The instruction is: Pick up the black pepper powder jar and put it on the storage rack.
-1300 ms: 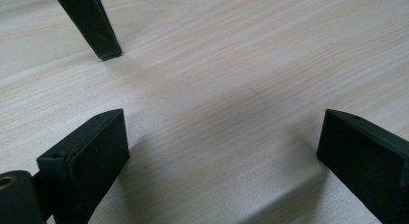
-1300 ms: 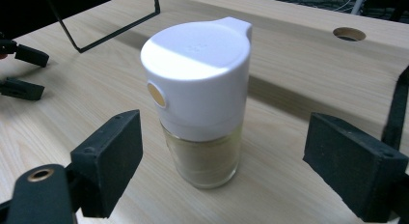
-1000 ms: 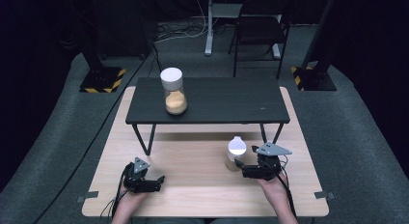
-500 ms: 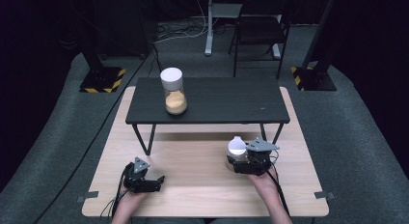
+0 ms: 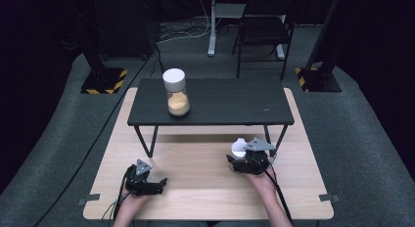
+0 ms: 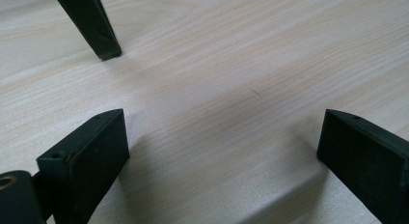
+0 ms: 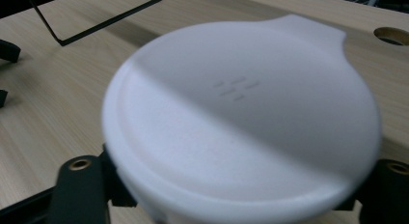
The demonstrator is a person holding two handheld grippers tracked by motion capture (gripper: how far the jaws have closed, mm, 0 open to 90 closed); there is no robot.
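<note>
Tongs on the right [image 5: 234,163] have just been closing and now pinch a white lidded container [image 7: 241,132] at lower right of the wooden bench [image 5: 205,188]; the left tongs [image 5: 159,184] rest spread at lower left. Grasping looks done; next comes a steady lift. The right gripper view reveals the lid's tab.

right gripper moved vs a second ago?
Yes. The right gripper shifted left along the table, toward the black stand's right legs, and its jaws have just closed on the white container.
</note>
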